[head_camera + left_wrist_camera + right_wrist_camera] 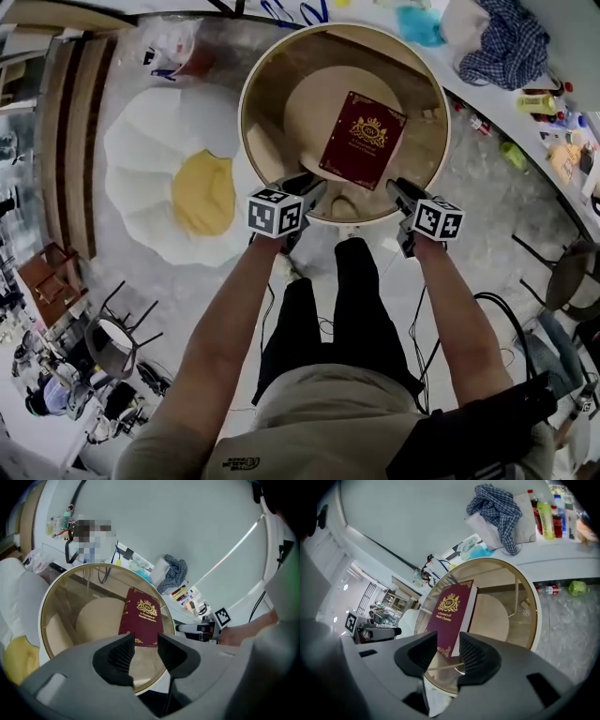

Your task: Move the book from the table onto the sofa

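Observation:
A dark red book [363, 139] with a gold crest lies flat on the round glass-topped table [246, 112]. My left gripper [309, 192] hovers at the table's near edge, left of the book's near end. Its jaws are open and empty, and the book [141, 620] shows just beyond the left gripper [145, 651] in its own view. My right gripper [398, 190] is at the near edge to the book's right, open and empty too. In the right gripper view the book [452, 613] lies just ahead of the right gripper [449, 651].
A white, fried-egg-shaped soft sofa [169, 178] with a yellow centre lies on the floor left of the table. A counter along the right carries a checked cloth [506, 42] and bottles [544, 103]. A chair [567, 272] stands at the right, and cables lie on the floor.

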`<state>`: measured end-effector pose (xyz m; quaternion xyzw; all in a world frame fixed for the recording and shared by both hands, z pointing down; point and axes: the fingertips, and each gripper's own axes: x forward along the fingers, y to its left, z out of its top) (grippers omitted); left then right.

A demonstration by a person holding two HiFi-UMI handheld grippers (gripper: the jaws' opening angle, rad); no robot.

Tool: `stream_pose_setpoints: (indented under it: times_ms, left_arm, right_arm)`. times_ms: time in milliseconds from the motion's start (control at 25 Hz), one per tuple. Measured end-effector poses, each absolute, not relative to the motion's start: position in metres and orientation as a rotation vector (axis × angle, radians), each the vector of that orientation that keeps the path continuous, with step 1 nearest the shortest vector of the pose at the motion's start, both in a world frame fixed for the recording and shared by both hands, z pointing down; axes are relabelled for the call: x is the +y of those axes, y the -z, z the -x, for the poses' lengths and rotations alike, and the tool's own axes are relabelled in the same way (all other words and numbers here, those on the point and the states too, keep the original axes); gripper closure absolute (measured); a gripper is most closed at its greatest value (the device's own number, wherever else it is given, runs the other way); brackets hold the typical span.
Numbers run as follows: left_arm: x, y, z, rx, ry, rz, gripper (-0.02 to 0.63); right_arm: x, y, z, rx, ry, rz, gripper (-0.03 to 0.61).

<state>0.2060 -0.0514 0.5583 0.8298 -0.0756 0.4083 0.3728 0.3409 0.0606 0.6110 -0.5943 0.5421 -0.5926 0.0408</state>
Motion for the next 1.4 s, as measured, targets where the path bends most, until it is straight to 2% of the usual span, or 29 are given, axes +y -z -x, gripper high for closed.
stream_pose_setpoints:
  times_ms: [280, 640, 760, 960, 1040, 1240, 1400]
  left_arm:
    - [-0.079, -0.626, -0.231, -0.175, -1.079, -2.085, 0.46]
    - [-0.081, -0.668, -0.25, -0.149, -1.075, -2.024, 0.426]
    - [-0.082, -0.669, -0.249, -0.156, -1.038, -1.99, 0.426]
    - [-0.081, -0.665, -0.248, -0.195, -1.007, -1.999, 0.437]
    - [-0.079, -0.664, -0.244, -0.215, -1.004, -2.004, 0.46]
    - [-0.065, -0.661, -0.222, -0.253, -0.972, -1.977, 0.46]
    - [-0.071, -0.647, -0.174, -0.314, -0.904, -1.963, 0.462]
  right_arm:
    - [0.04, -0.656, -0.353, 1.511, 1.793, 1.762, 0.429]
    - [0.022, -0.674, -0.35, 1.445, 1.778, 1.736, 0.43]
    - [0.019, -0.672, -0.347, 1.458, 1.779, 1.716, 0.466]
    - [0.019, -0.669, -0.347, 1.491, 1.808, 1.741, 0.481]
    - [0.016, -0.666, -0.348, 1.504, 1.797, 1.76, 0.491]
    - [0.006, -0.655, -0.342, 1.603, 1.773, 1.755, 0.508]
    - [-0.017, -0.637, -0.302, 1.71, 1.75, 1.737, 0.512]
